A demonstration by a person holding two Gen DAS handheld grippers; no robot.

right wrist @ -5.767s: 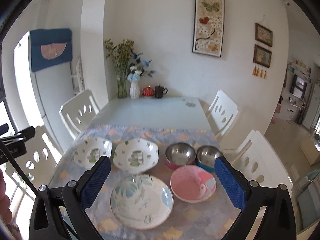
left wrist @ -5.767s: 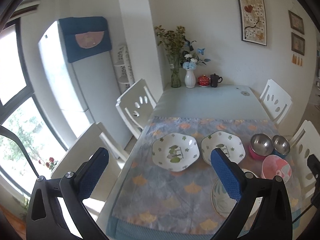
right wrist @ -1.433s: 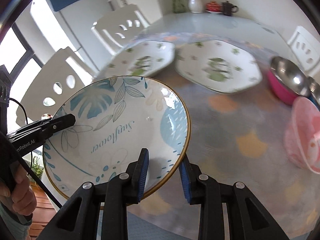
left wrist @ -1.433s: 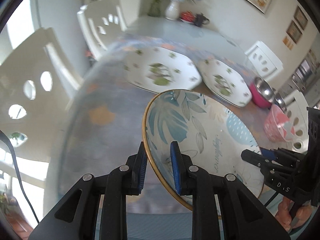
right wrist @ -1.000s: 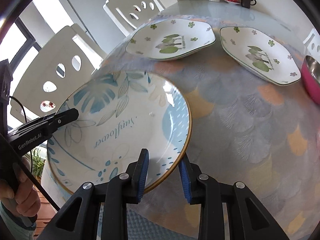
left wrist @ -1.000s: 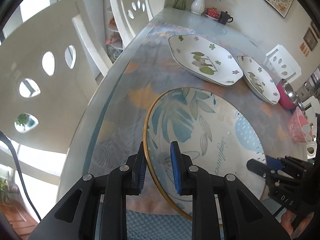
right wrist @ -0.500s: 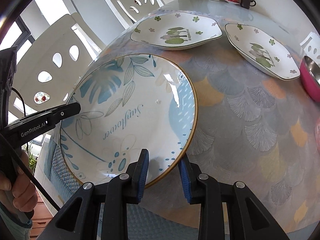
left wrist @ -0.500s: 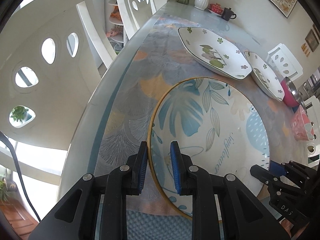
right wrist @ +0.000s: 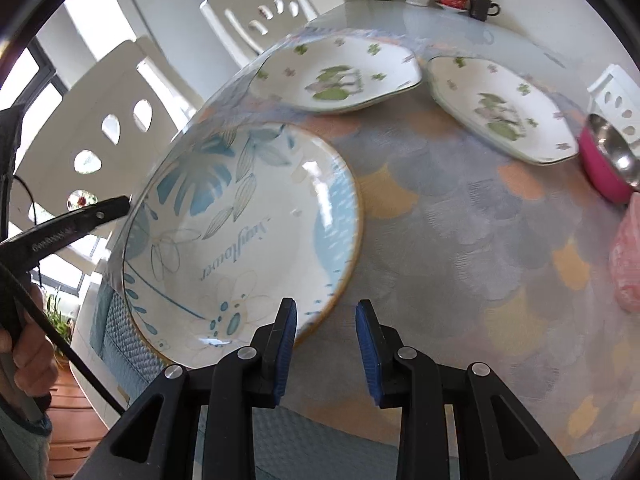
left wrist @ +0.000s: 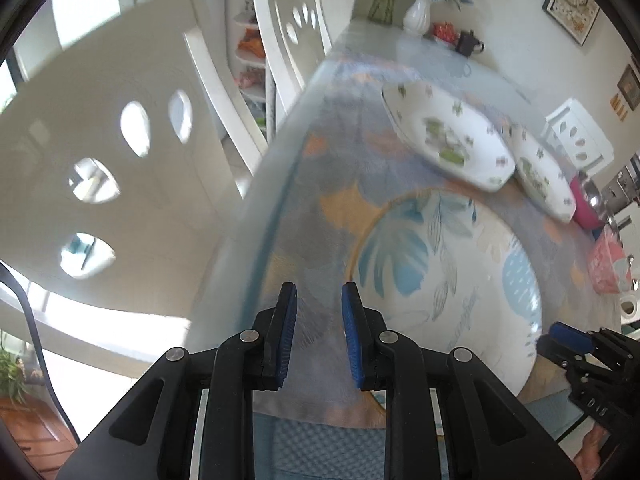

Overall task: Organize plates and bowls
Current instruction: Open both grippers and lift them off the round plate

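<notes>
The large leaf-patterned plate (left wrist: 440, 280) (right wrist: 240, 220) with a gold rim lies on the patterned cloth at the table's near left corner. My left gripper (left wrist: 318, 320) sits just left of its rim, jaws a narrow gap apart over bare cloth, and it appears as a dark finger (right wrist: 68, 228) in the right wrist view. My right gripper (right wrist: 326, 320) stands at the plate's near right rim. The rim edge lies against the left finger and cloth shows before the right pad, so nothing is pressed. Two white green-flowered plates (right wrist: 336, 72) (right wrist: 500, 108) lie farther back.
A pink steel-lined bowl (right wrist: 604, 160) and a pale pink bowl (right wrist: 626, 264) sit at the right edge. White chairs (left wrist: 100, 160) stand close along the table's left side. A vase (left wrist: 416, 16) and a dark teapot (right wrist: 480, 6) stand at the far end.
The leaf plate, held by both grippers a moment ago, now rests on the cloth. My left gripper has slid left off its rim. The rim has slipped almost out of my right gripper's jaws.
</notes>
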